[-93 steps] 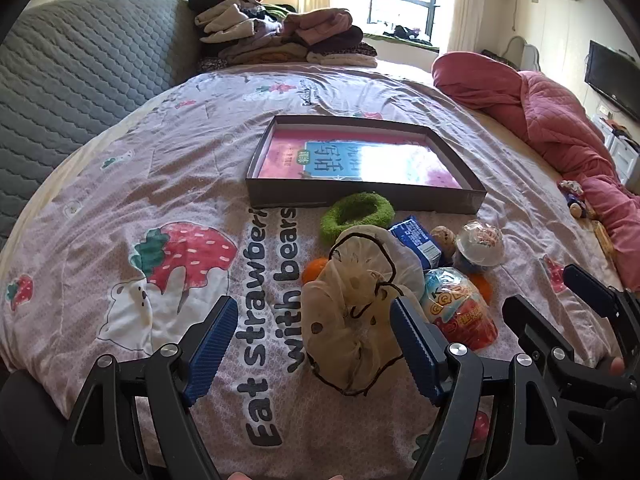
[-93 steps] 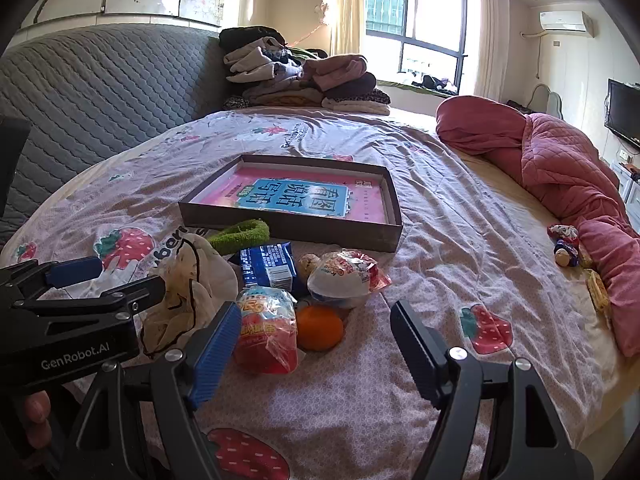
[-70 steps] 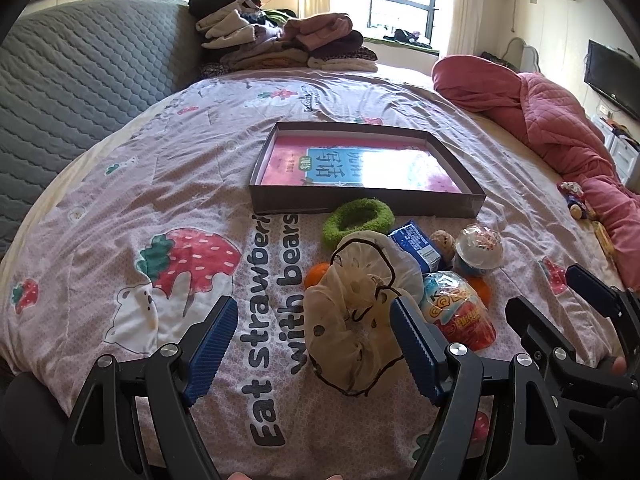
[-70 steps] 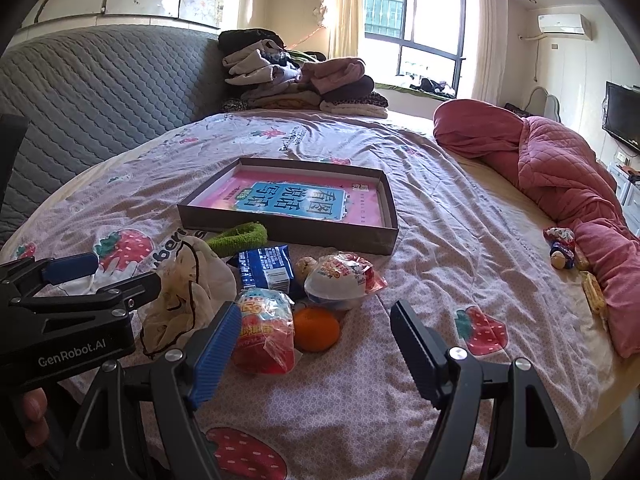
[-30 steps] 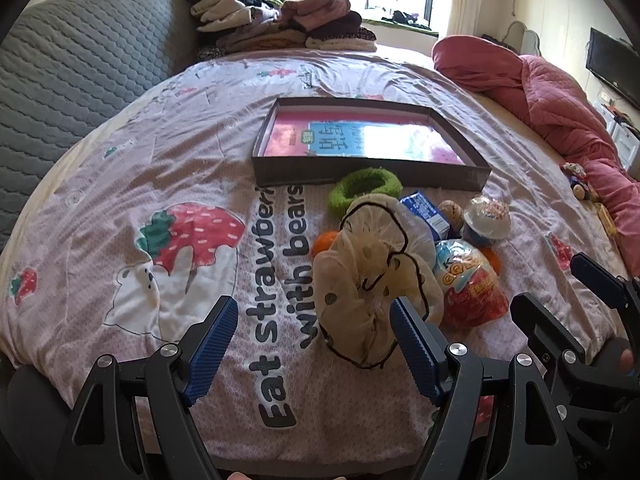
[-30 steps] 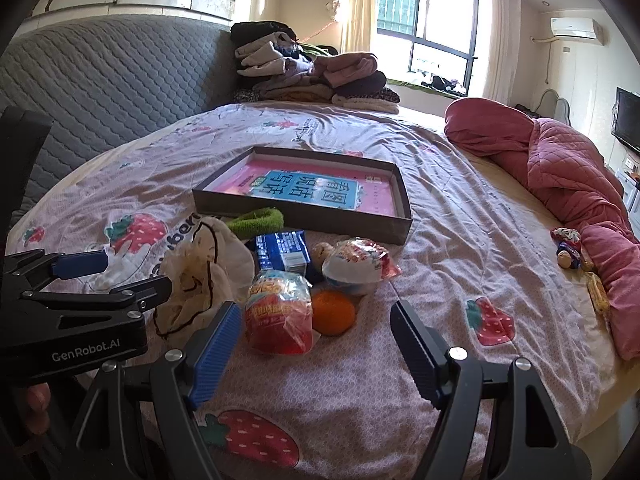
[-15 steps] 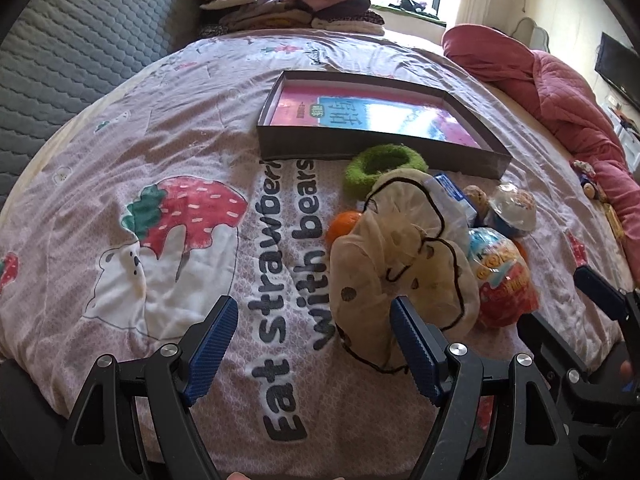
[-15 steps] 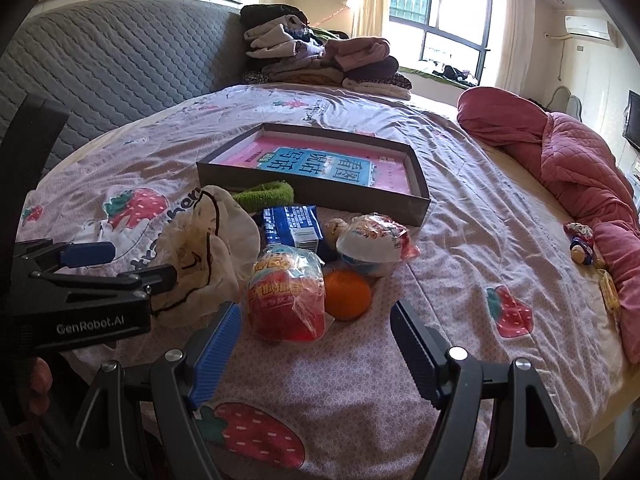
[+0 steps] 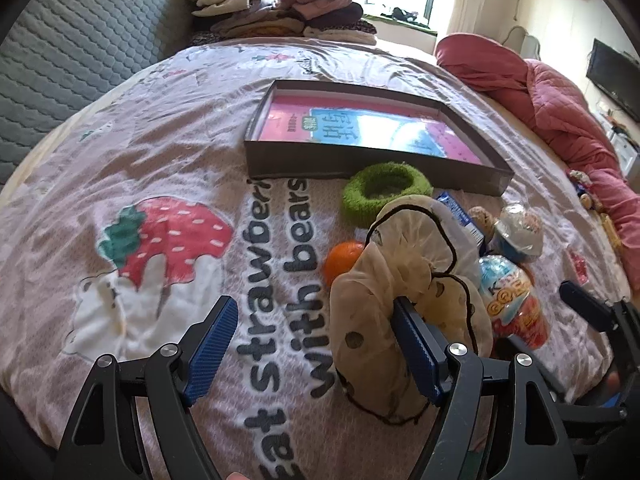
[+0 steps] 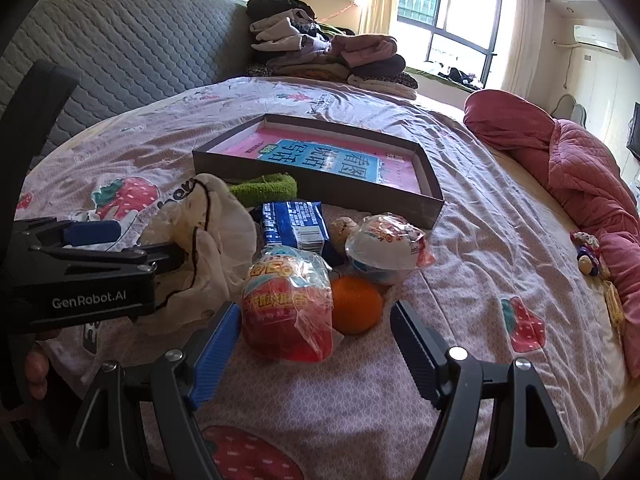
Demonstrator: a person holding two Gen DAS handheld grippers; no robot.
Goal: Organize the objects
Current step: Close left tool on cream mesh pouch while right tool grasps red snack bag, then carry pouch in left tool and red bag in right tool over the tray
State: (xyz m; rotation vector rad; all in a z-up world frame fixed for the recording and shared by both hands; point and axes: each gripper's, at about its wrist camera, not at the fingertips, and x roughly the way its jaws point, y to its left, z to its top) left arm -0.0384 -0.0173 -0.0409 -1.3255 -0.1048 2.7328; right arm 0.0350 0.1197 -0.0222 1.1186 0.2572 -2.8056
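A cream dotted cloth pouch [image 9: 404,280] with black cord lies on the bedspread. My left gripper [image 9: 312,348] is open, and its right finger pokes into the pouch's fold. Around the pouch lie a green scrunchie [image 9: 386,192], an orange [image 9: 344,260], a blue carton [image 9: 460,216], a white snack cup [image 9: 518,232] and a red snack pack [image 9: 512,304]. My right gripper [image 10: 316,348] is open just short of the red snack pack [image 10: 288,312], with a second orange [image 10: 356,304] beside it. Behind them sits a shallow dark box [image 10: 312,184] holding a pink book.
Folded clothes [image 10: 320,56] are stacked at the back of the bed. A pink quilt [image 10: 580,168] and a small doll [image 10: 586,254] lie on the right. A grey padded headboard [image 9: 72,52] runs along the left. The near bed edge is just below both grippers.
Both grippers have moved forward and lower toward the pile. The left gripper's right finger now presses into the cream pouch. Both stay open.
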